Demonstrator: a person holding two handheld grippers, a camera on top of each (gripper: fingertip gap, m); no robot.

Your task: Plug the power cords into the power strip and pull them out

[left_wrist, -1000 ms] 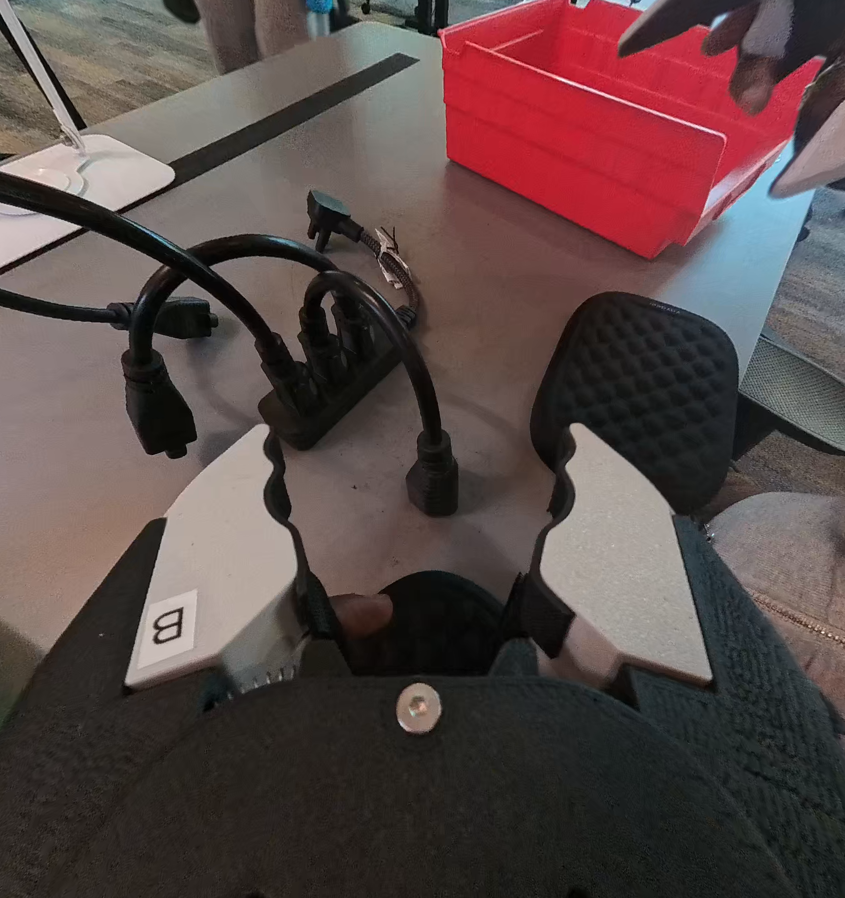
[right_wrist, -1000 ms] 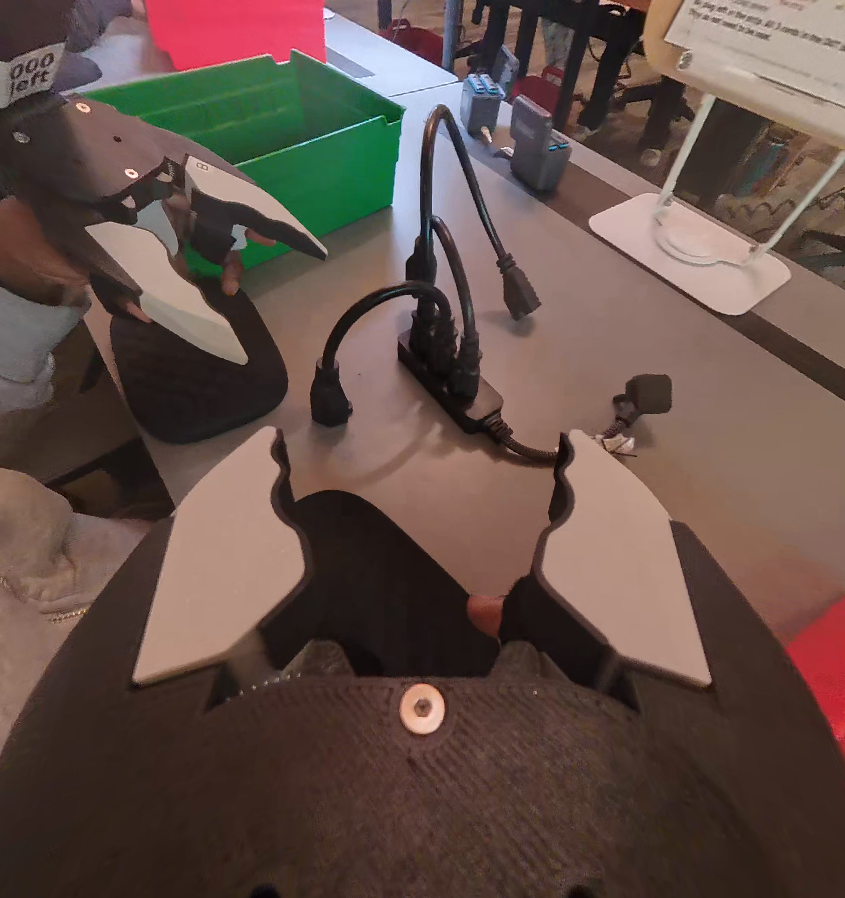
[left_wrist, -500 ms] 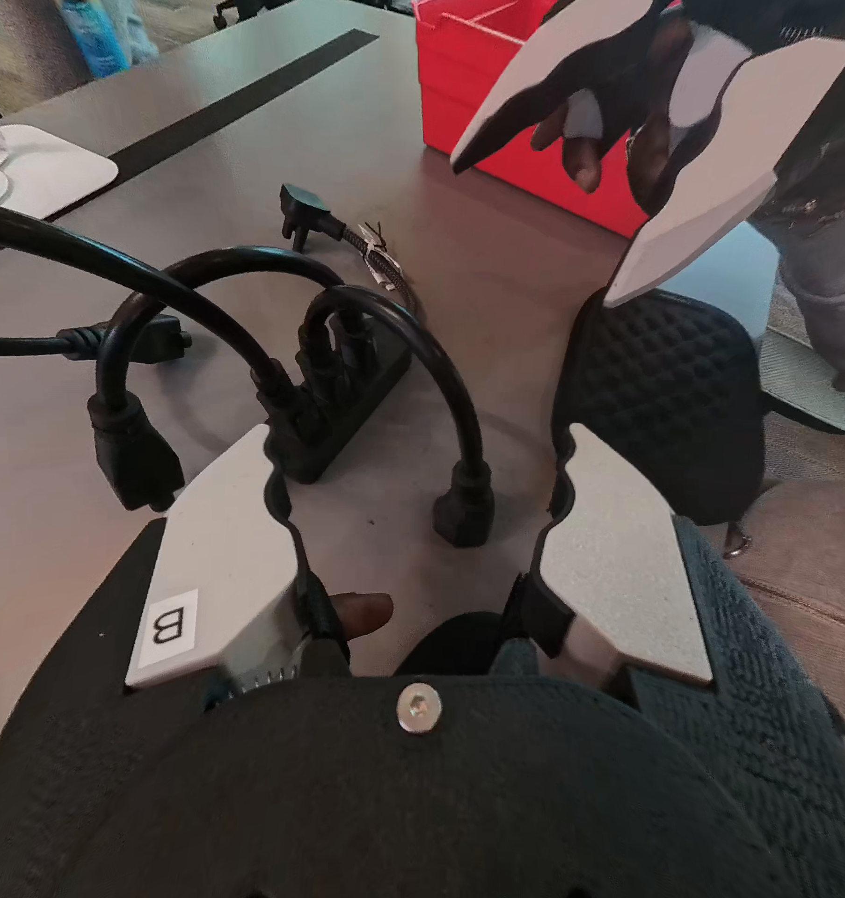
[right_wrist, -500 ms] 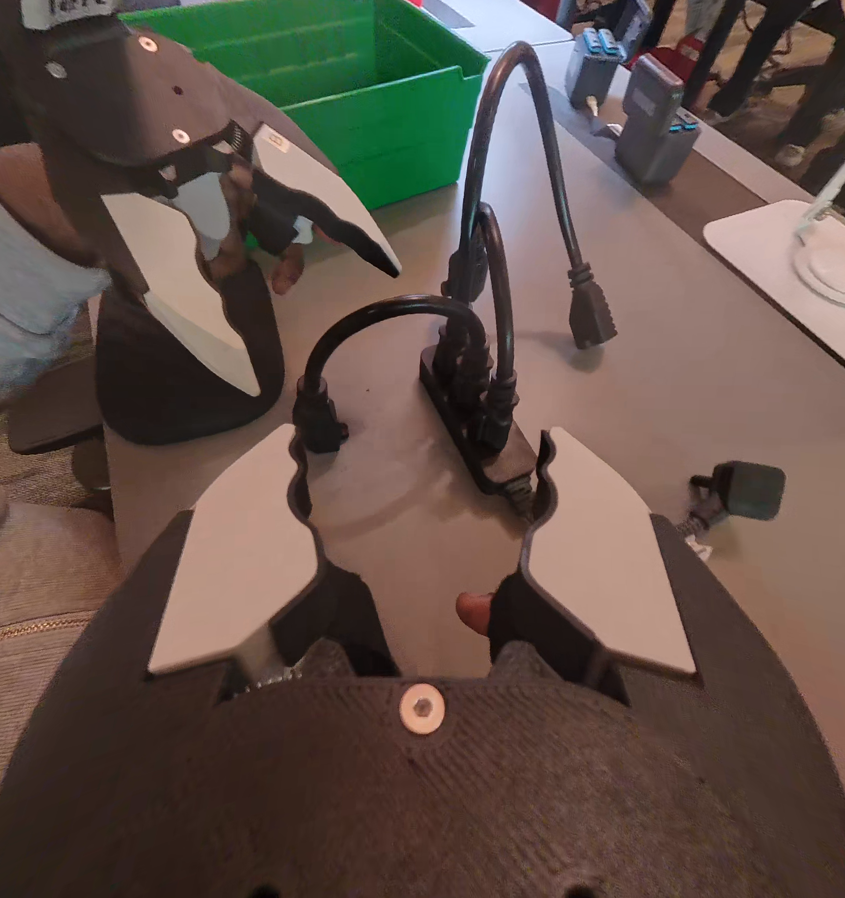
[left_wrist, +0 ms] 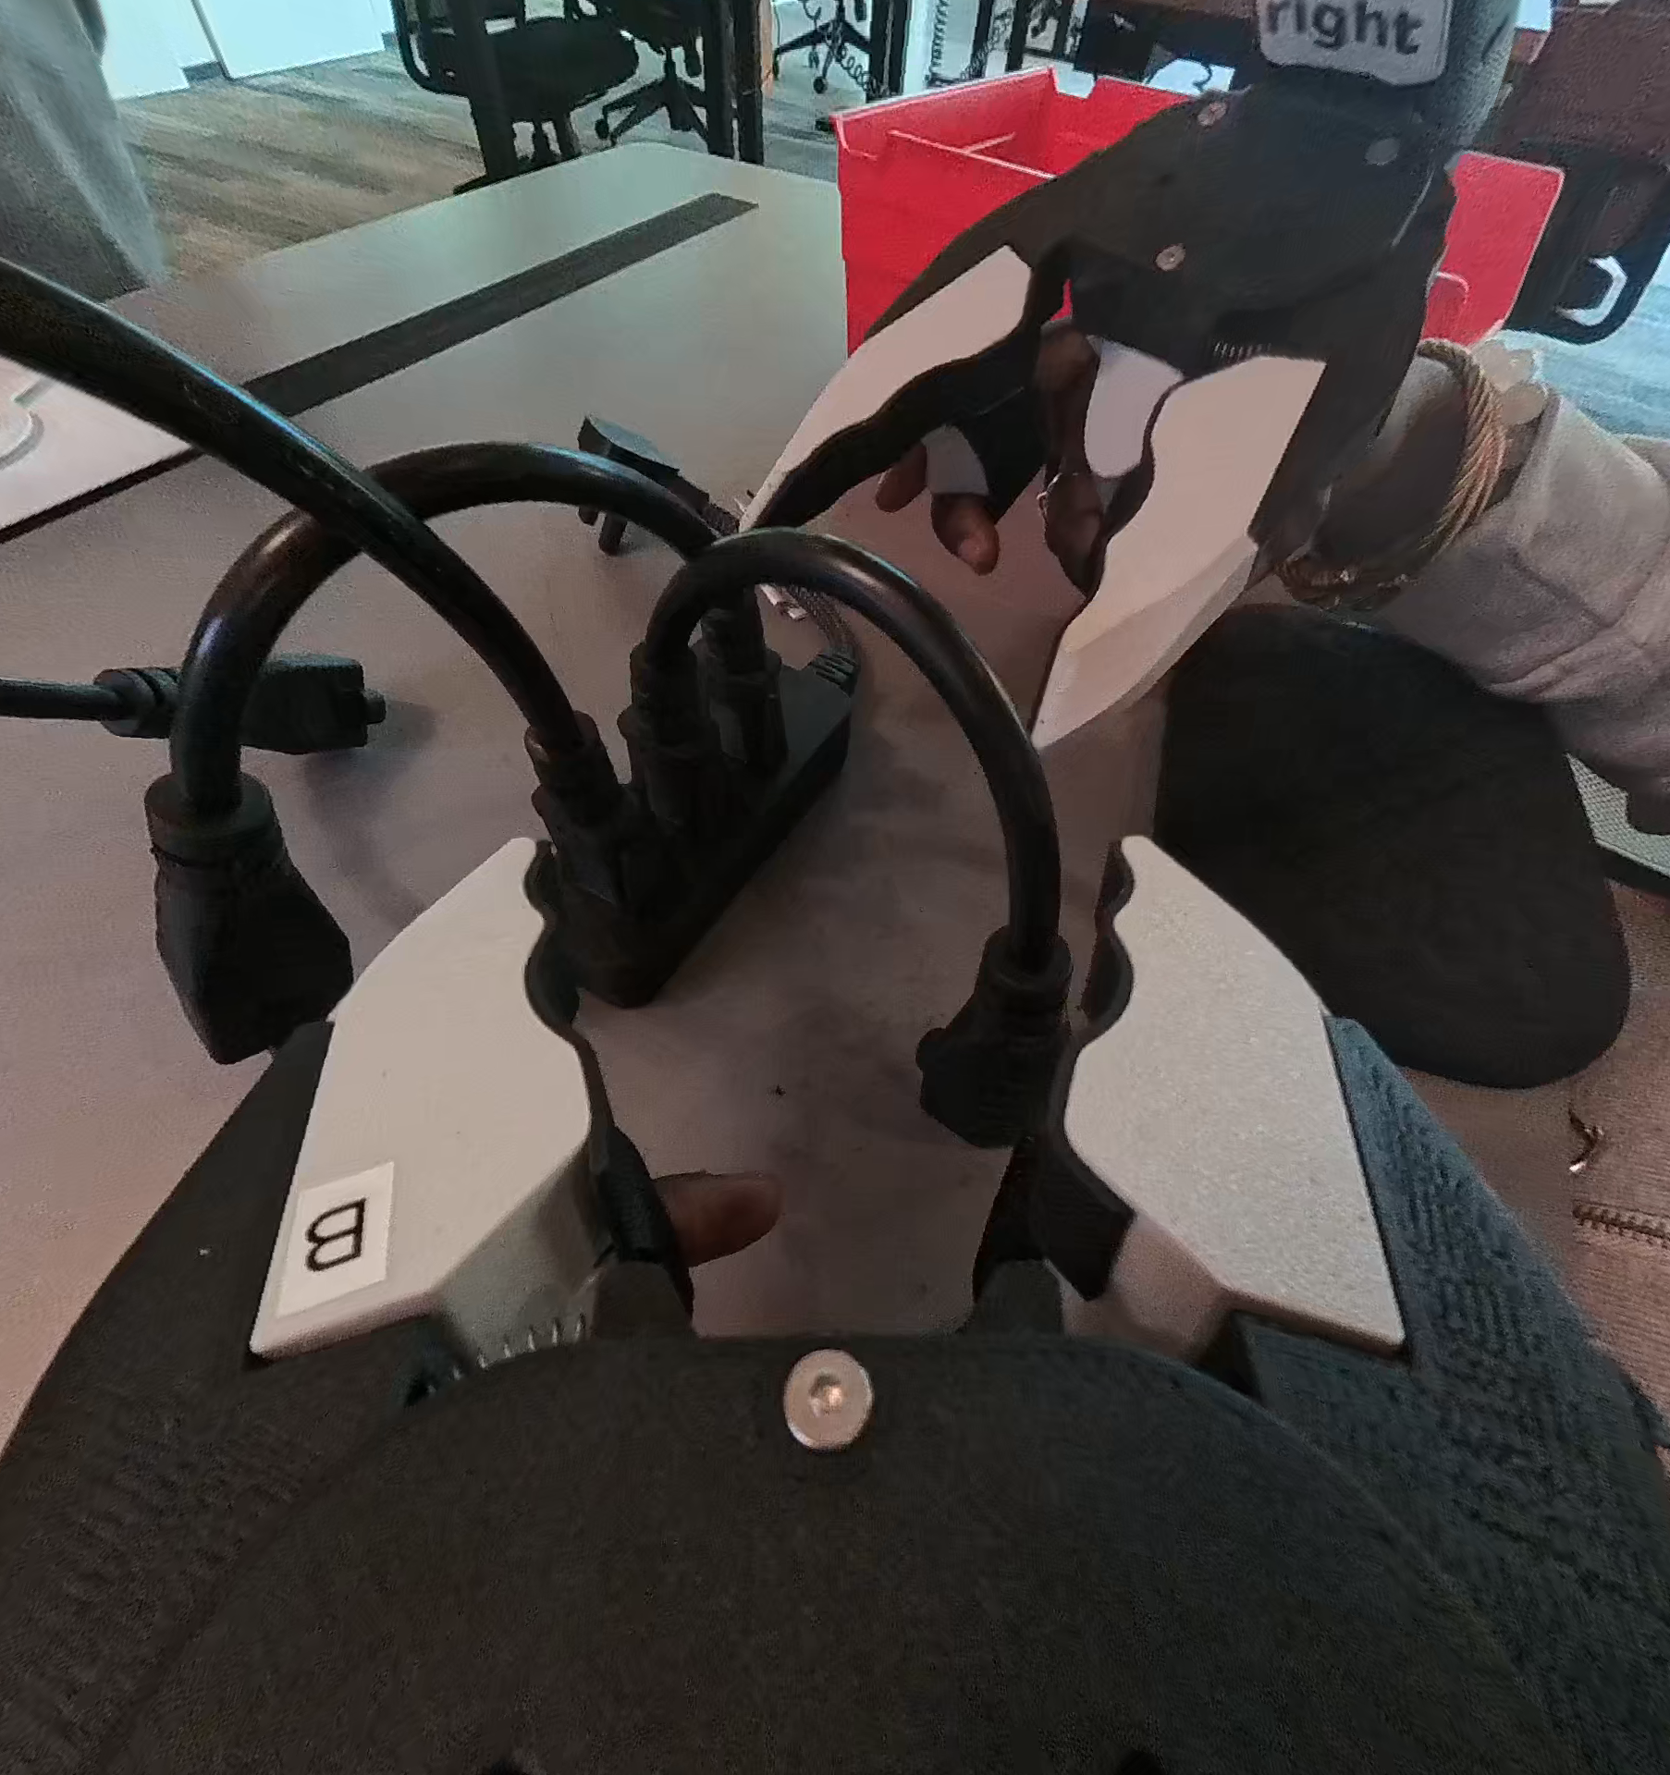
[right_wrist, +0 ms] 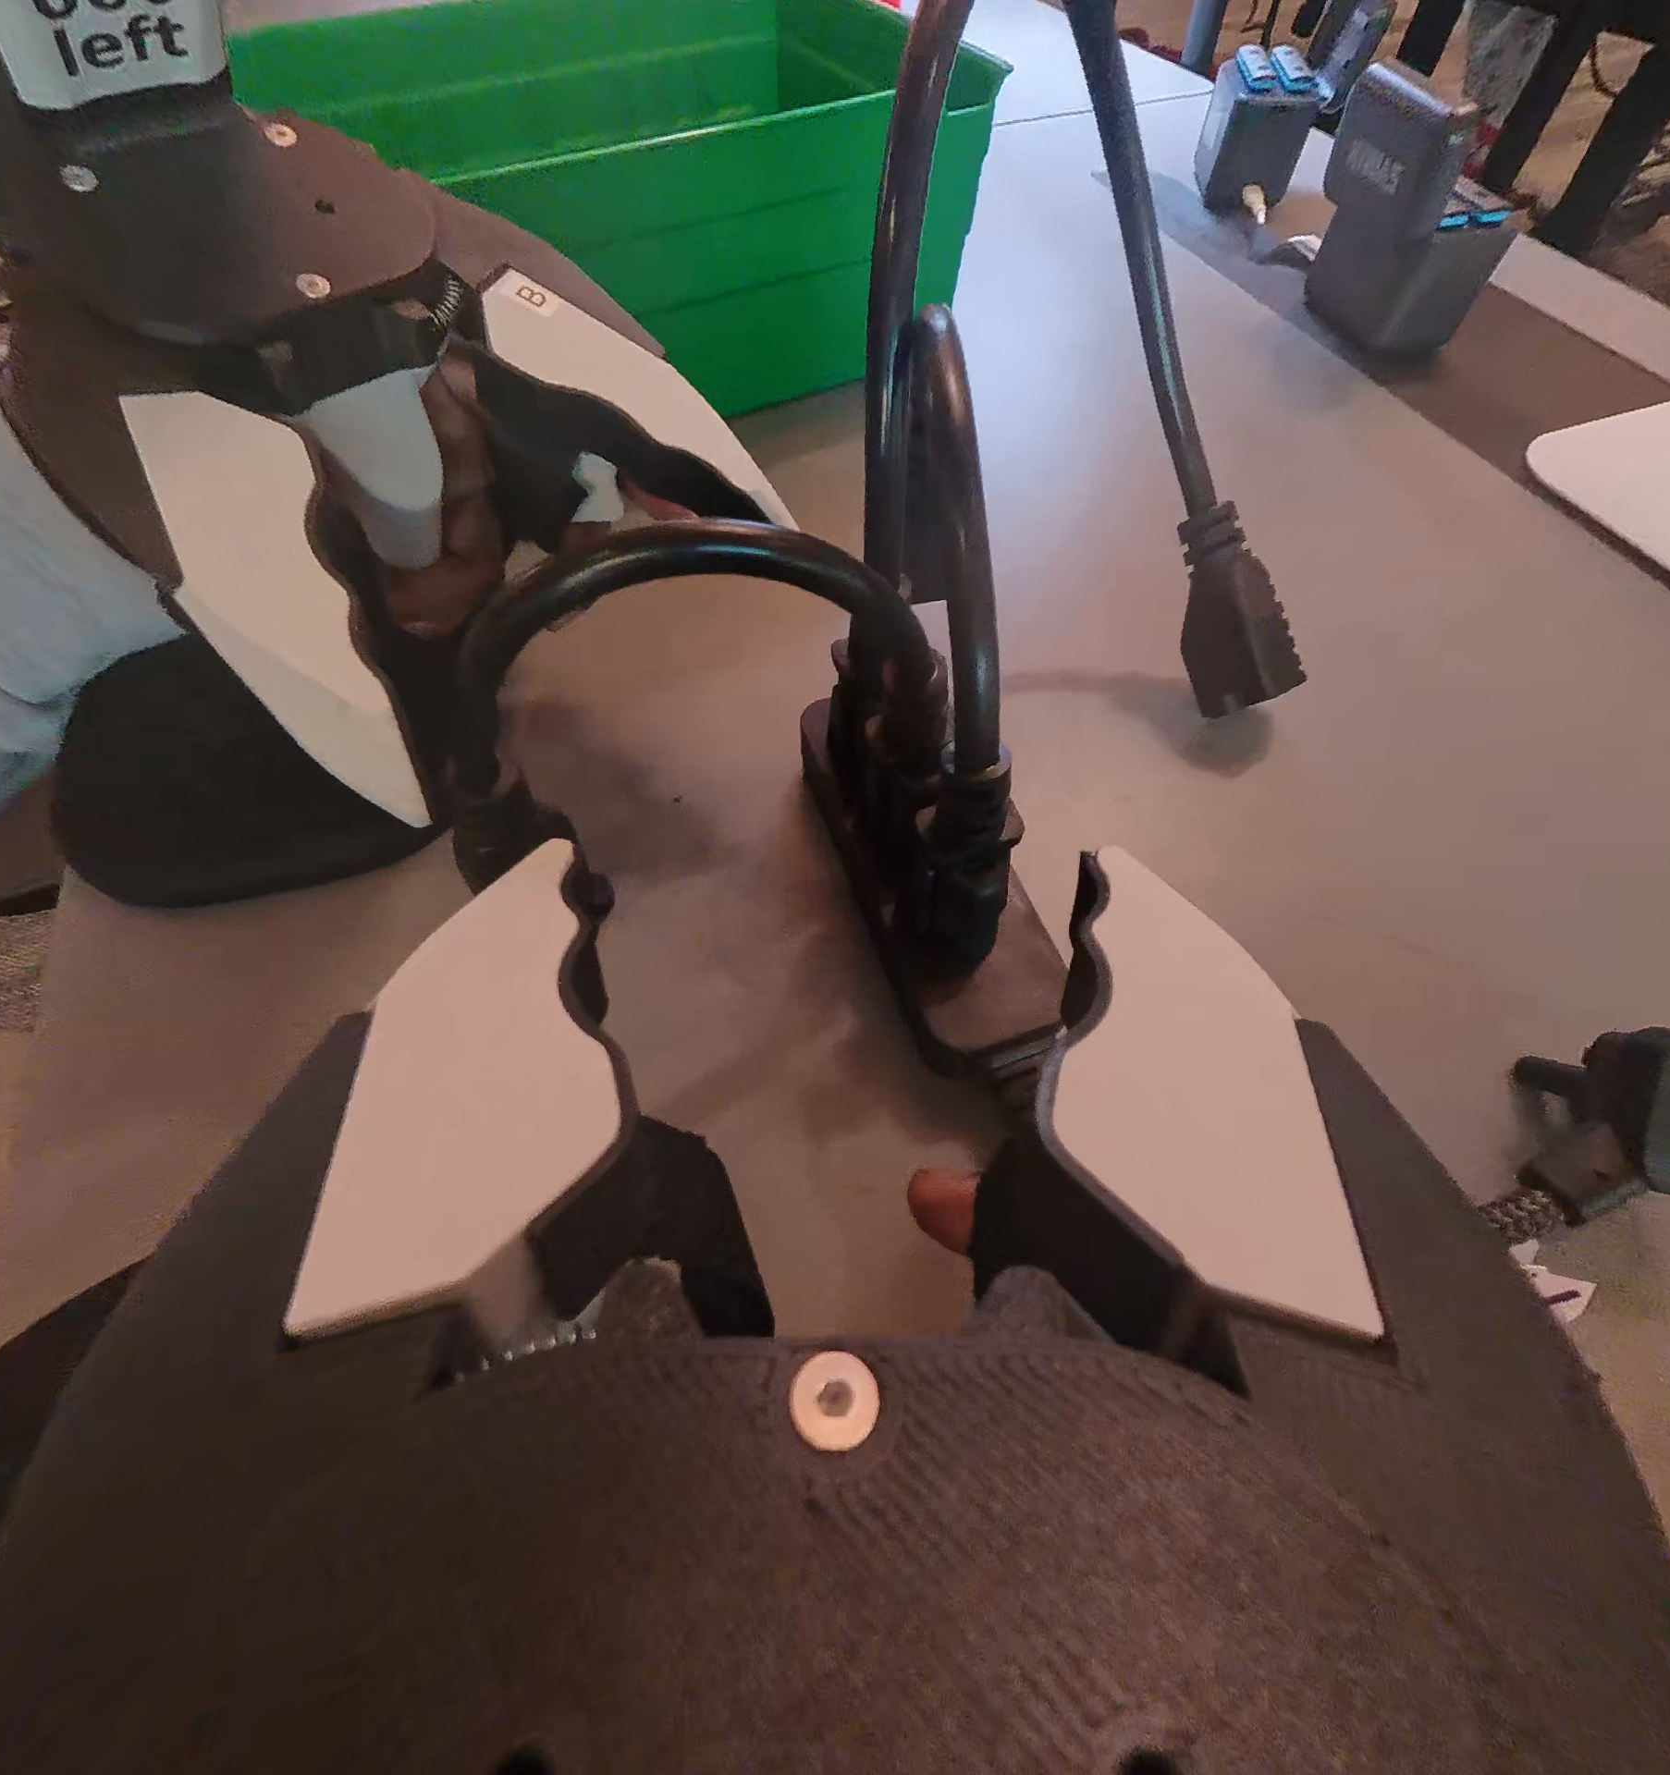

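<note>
A black power strip (left_wrist: 706, 845) lies on the grey table (left_wrist: 524, 288) with three black cords plugged into it, arching up. My left gripper (left_wrist: 822, 864) is open and empty, with the strip's near end by its left finger and a loose cord end (left_wrist: 994, 1066) against its right finger. My right gripper (right_wrist: 831, 860) is open and empty at the strip's (right_wrist: 985, 980) other end, which lies by its right finger. Each gripper shows in the other's view, the right (left_wrist: 894, 629) and the left (right_wrist: 601, 672).
A red bin (left_wrist: 908, 221) and a green bin (right_wrist: 716, 192) stand on the table. A black padded chair arm (left_wrist: 1388, 864) sits at the table edge. The strip's own plug (right_wrist: 1657, 1124), loose cord ends (left_wrist: 235, 922) (right_wrist: 1239, 634), grey chargers (right_wrist: 1388, 230) and a white lamp base (right_wrist: 1638, 490) are around.
Both grippers have come down and closer to the power strip from opposite ends. Both stay open. The cords and strip have not moved.
</note>
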